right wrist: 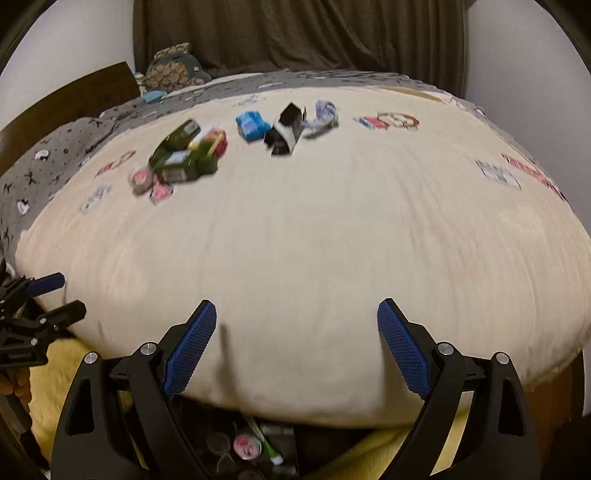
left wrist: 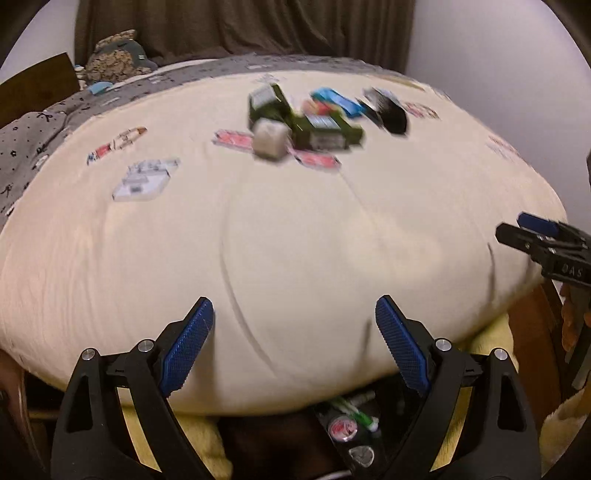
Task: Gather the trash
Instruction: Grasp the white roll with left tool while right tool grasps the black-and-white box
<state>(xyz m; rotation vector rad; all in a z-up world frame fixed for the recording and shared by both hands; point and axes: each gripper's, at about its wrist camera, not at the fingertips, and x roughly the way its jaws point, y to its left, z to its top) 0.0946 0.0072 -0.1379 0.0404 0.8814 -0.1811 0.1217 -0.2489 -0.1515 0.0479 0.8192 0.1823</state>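
Trash lies in a loose cluster on a cream blanket [left wrist: 295,236] [right wrist: 314,236] at the far side of the bed: dark green cartons [left wrist: 317,129] [right wrist: 181,155], a small whitish cup [left wrist: 269,142], a blue packet [left wrist: 338,101] [right wrist: 251,125], a black-and-white carton [left wrist: 388,110] [right wrist: 286,129] and a crumpled blue-white wrapper [right wrist: 323,116]. My left gripper [left wrist: 294,332] is open and empty above the blanket's near edge. My right gripper [right wrist: 296,336] is open and empty too, beside the left one. Both views are blurred.
A dark bin with cans and tubes [left wrist: 351,424] [right wrist: 255,446] sits on the floor below the bed's near edge. A grey patterned duvet [left wrist: 33,144] and a plush toy [left wrist: 114,61] lie at the back left. Brown curtains [right wrist: 295,33] hang behind.
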